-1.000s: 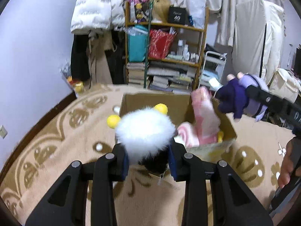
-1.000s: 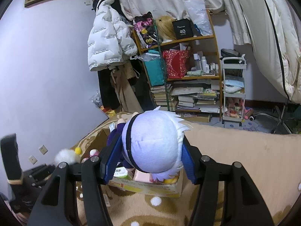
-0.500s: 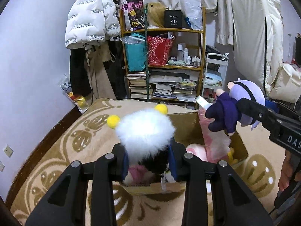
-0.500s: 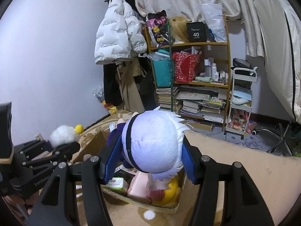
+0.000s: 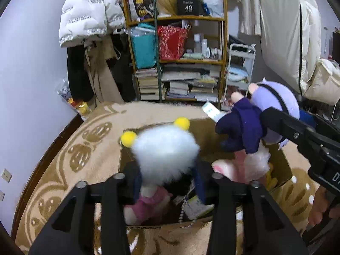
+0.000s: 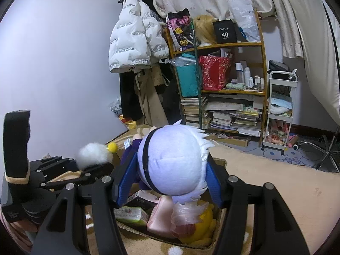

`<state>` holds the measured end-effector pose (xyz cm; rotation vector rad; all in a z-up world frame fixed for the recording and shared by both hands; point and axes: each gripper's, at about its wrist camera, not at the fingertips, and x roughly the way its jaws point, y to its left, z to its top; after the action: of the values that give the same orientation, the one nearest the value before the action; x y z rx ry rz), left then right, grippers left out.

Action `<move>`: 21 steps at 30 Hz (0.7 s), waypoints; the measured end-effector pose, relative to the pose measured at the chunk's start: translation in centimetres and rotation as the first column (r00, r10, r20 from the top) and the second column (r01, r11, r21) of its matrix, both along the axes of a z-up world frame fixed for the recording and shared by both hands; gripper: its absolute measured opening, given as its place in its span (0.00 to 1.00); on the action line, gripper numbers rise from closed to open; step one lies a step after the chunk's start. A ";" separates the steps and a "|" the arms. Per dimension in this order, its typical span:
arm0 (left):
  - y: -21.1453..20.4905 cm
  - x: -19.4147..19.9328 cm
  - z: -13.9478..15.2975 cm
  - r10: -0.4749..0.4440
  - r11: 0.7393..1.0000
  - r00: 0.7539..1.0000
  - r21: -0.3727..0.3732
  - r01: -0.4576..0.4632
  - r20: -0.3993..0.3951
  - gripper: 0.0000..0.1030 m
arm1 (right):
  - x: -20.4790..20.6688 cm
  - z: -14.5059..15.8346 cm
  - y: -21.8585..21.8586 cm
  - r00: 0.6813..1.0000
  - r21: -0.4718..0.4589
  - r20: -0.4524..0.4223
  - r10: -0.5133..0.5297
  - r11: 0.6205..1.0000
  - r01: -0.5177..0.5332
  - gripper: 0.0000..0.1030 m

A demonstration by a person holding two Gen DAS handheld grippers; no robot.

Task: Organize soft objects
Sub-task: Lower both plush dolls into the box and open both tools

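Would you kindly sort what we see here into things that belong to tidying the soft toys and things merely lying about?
Belongs to the job:
- fluffy white plush with yellow pompoms
- lilac-haired plush doll in dark purple
- open cardboard box
- pink plush inside it

Lying about:
- white puffer jacket
- wooden bookshelf
- white trolley cart

Two tools point(image 5: 167, 182), one box point(image 5: 284, 165)
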<state>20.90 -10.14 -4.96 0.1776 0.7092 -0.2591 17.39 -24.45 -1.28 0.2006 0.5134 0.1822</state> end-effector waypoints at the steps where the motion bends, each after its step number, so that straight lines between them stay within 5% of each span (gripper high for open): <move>1: 0.2 -0.1 -0.1 0.008 1.000 1.000 -0.003 -0.008 0.005 0.58 | 0.1 -0.2 0.1 1.000 0.006 -0.001 0.001 1.000 -0.001 0.64; 8: 1.9 -0.9 0.1 0.061 0.998 0.998 -0.012 -0.061 -0.008 0.69 | 0.4 -0.8 0.2 1.000 0.009 -0.027 0.014 1.000 -0.014 0.65; 12: 3.0 -1.9 0.4 0.090 0.996 0.996 0.012 -0.090 -0.003 0.77 | 0.3 -0.8 0.2 1.000 0.010 -0.026 0.016 1.000 -0.016 0.83; 21: 5.3 -5.2 2.6 0.136 0.991 0.990 -0.001 -0.136 0.035 0.91 | -2.1 0.8 -0.4 0.999 -0.003 -0.025 -0.032 0.999 0.032 1.00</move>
<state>15.68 -4.82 -2.34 0.1339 0.6841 -0.1249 15.34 -24.87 -0.53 0.2089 0.5354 0.1478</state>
